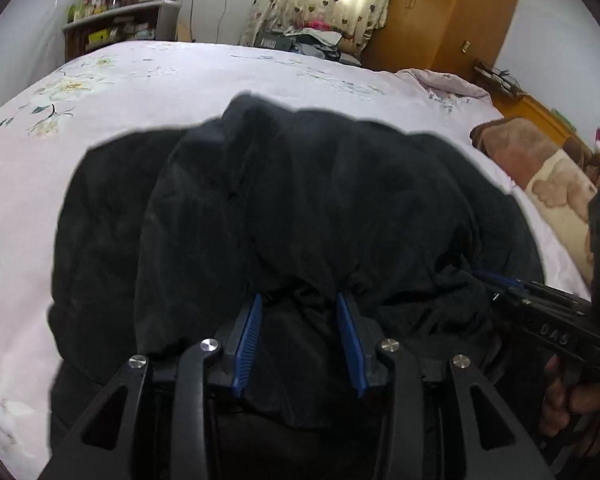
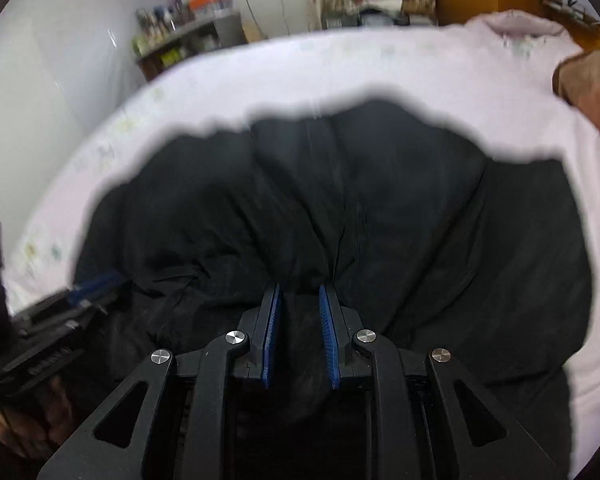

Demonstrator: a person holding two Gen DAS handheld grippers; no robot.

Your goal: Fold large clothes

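On bed [image 1: 148, 76], black garment [image 1: 300, 200] lies bunched, bulk stretching away ahead of both grippers. Left gripper [image 1: 300, 300] and right gripper [image 2: 300, 290] side by side at near edge, each with fingers narrowed on pinched fabric. Fold judged to go forward, away from holder.

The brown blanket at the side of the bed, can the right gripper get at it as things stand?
Probably not right away. The right gripper is clamped on a bunch of the black garment, so it isn't free. The brown blanket lies uncovered off to its right.
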